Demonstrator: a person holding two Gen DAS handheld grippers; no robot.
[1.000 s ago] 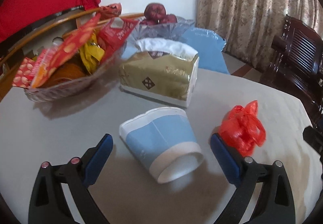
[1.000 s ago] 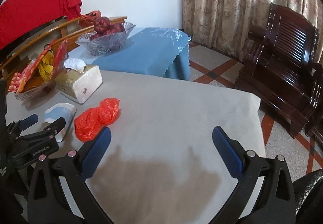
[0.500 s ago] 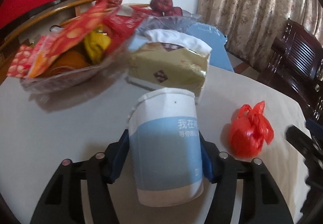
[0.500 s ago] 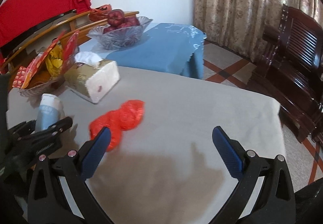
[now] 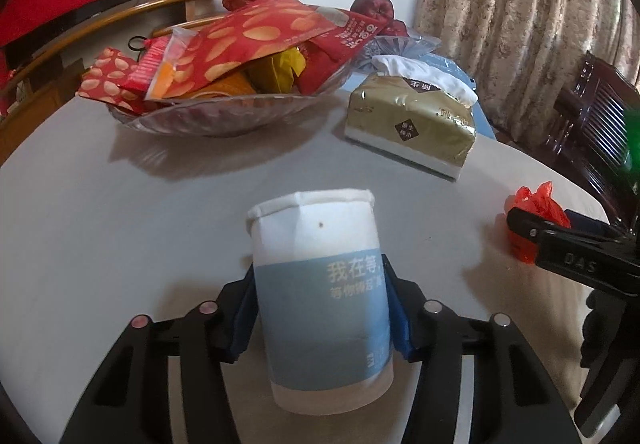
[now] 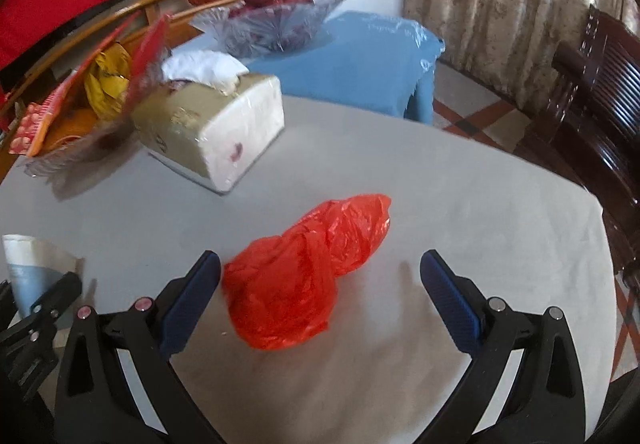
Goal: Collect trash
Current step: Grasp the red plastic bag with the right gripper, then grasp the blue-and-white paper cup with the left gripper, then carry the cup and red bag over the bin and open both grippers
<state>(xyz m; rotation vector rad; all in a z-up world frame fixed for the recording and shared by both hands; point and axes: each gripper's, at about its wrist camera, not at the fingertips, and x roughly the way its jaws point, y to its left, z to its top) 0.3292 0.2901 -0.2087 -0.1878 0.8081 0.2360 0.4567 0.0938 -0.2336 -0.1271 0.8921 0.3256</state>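
My left gripper (image 5: 320, 308) is shut on a blue and white paper cup (image 5: 320, 284) and holds it tilted above the grey table (image 5: 100, 224); the cup also shows at the left edge of the right wrist view (image 6: 28, 264). A crumpled red plastic bag (image 6: 304, 272) lies on the table. My right gripper (image 6: 320, 284) is open around it, its left finger close to the bag. The bag also shows in the left wrist view (image 5: 536, 211), partly hidden behind the right gripper.
A gold tissue pack (image 5: 412, 127) lies behind the cup. A glass bowl of snack packets (image 5: 224, 75) stands at the back left. A glass fruit bowl (image 6: 272, 19) stands on a blue-covered table (image 6: 360, 63). A dark wooden chair (image 6: 592, 115) stands at the right.
My left gripper closed on the paper cup and lifted it off the table. My right gripper moved forward to the red bag, which now lies between its open fingers.
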